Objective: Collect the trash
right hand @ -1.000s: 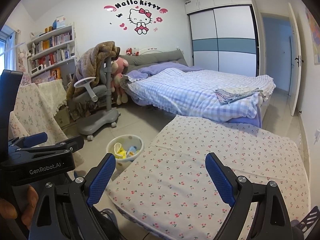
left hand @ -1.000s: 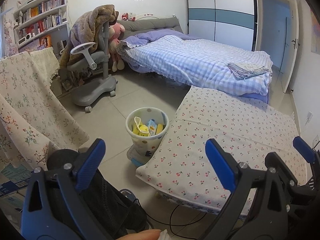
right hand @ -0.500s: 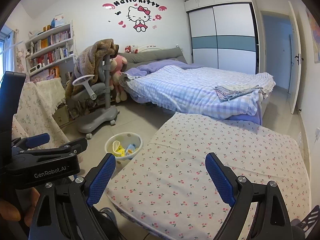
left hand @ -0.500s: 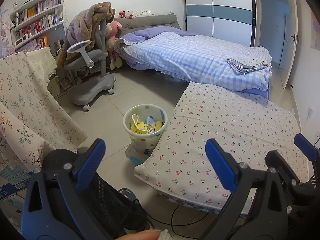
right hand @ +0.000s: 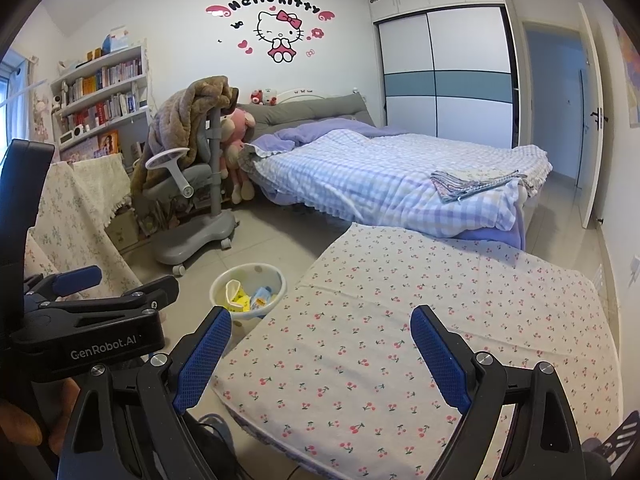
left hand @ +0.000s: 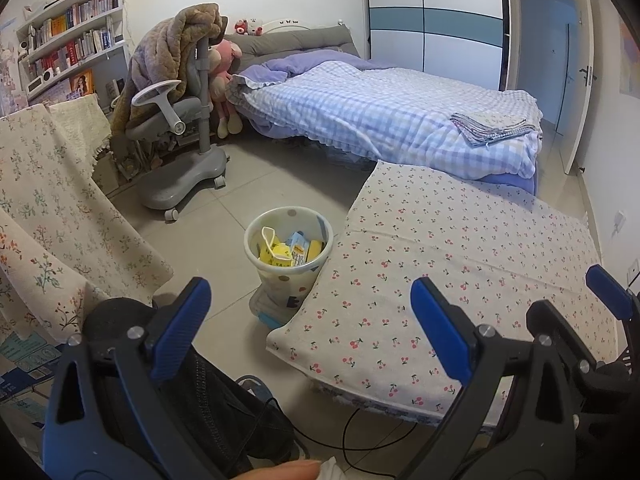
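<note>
A small white dotted trash bin (left hand: 289,268) stands on the tiled floor by the left edge of the cherry-print table (left hand: 460,288). It holds yellow cartons and blue wrappers (left hand: 280,254). The bin also shows in the right wrist view (right hand: 248,290). My left gripper (left hand: 310,314) is open and empty, held above the floor and table corner, short of the bin. My right gripper (right hand: 322,354) is open and empty, above the table's cloth (right hand: 420,320). The left gripper's body (right hand: 92,320) shows at the left of the right wrist view.
A grey wheeled chair (left hand: 180,152) draped with a brown blanket stands beyond the bin. A bed (left hand: 392,120) with a checked cover lies behind the table. A floral-cloth-covered desk (left hand: 48,208) is at left. Black cables (left hand: 360,440) and a dark bag lie on the floor near me.
Both views shifted slightly; the left wrist view has drifted and tilted a little, with the bin staying near centre. Both grippers stay open and empty.
</note>
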Available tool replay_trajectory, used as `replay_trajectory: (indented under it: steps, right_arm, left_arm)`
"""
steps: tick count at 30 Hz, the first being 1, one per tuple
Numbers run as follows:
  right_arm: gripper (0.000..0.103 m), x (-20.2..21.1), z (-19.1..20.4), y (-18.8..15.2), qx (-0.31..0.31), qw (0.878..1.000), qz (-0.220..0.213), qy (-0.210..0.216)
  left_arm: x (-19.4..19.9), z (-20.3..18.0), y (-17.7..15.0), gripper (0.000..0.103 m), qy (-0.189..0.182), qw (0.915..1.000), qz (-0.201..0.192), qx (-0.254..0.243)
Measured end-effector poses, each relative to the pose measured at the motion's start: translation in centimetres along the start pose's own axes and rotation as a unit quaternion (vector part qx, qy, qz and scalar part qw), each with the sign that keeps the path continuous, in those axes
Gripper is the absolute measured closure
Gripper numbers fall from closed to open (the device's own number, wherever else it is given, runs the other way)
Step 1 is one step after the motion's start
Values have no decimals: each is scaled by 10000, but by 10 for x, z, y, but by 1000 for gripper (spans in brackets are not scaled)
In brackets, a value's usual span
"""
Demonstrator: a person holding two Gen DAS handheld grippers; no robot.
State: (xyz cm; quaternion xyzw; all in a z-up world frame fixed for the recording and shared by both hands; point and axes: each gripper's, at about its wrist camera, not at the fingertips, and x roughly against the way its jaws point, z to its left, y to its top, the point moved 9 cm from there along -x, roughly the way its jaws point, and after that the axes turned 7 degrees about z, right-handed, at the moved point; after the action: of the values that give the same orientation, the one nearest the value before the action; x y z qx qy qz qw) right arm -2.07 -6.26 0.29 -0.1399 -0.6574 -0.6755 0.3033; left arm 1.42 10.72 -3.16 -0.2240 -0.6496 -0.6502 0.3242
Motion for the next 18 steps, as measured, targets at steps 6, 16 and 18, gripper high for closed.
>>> replay_trajectory:
  steps: [6, 16, 18]
  right_arm:
    - [11, -3, -2, -2, -29, 10000, 38, -18]
    - [11, -5, -4, -3, -24, 10000, 64, -18]
    - [11, -5, -5, -3, -23, 10000, 68, -17]
  left_arm:
    - [-3, -1, -1, 3, -2, 10000, 51, -8]
    - [-5, -3, -2, 3, -37, 9999, 70, -67]
    - [-5, -3, -2, 3, -36, 10000, 72, -56]
